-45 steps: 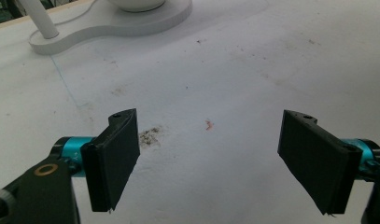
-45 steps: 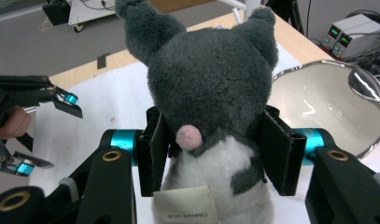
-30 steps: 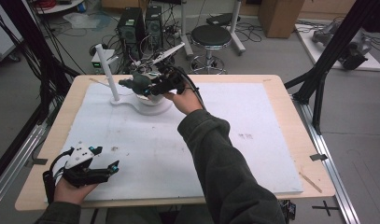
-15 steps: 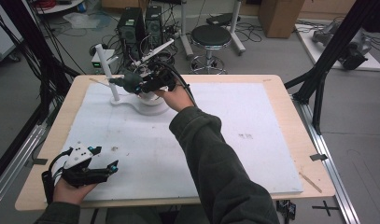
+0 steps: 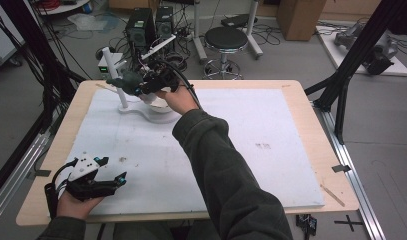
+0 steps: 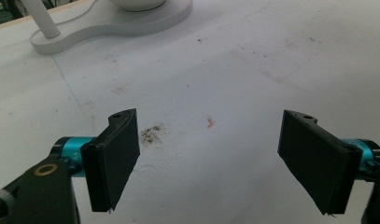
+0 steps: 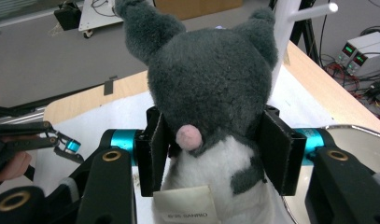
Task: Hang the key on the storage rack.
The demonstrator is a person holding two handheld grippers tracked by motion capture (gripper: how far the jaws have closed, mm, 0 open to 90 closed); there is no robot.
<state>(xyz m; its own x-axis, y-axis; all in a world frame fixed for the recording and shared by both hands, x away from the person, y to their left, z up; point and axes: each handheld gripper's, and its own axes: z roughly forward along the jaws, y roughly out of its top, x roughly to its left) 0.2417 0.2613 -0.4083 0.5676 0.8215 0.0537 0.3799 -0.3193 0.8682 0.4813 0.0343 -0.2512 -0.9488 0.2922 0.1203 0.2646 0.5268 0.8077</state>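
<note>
A grey plush toy (image 7: 211,79) with a white belly, a pink nose and a sewn tag is clamped at its neck between my right gripper's (image 7: 213,149) jaws. In the high view the right gripper (image 5: 143,84) holds the plush toy (image 5: 122,80) in the air at the far left of the table, beside the white post (image 5: 117,70) and above the white stand (image 5: 141,114). A pale bowl (image 7: 360,154) sits just right of the toy. My left gripper (image 5: 112,169) rests near the front left corner; its jaws stand wide apart over the bare mat (image 6: 211,158).
The white stand's base (image 6: 113,28) and post (image 6: 40,18) lie ahead of the left gripper. A white mat (image 5: 271,130) covers most of the wooden table (image 5: 311,95). Power supplies (image 7: 360,53), cables and a stool (image 5: 226,37) stand beyond the far edge.
My right gripper has carried the plush toy left and slightly farther back, closer to the white post. The left gripper has stayed put.
</note>
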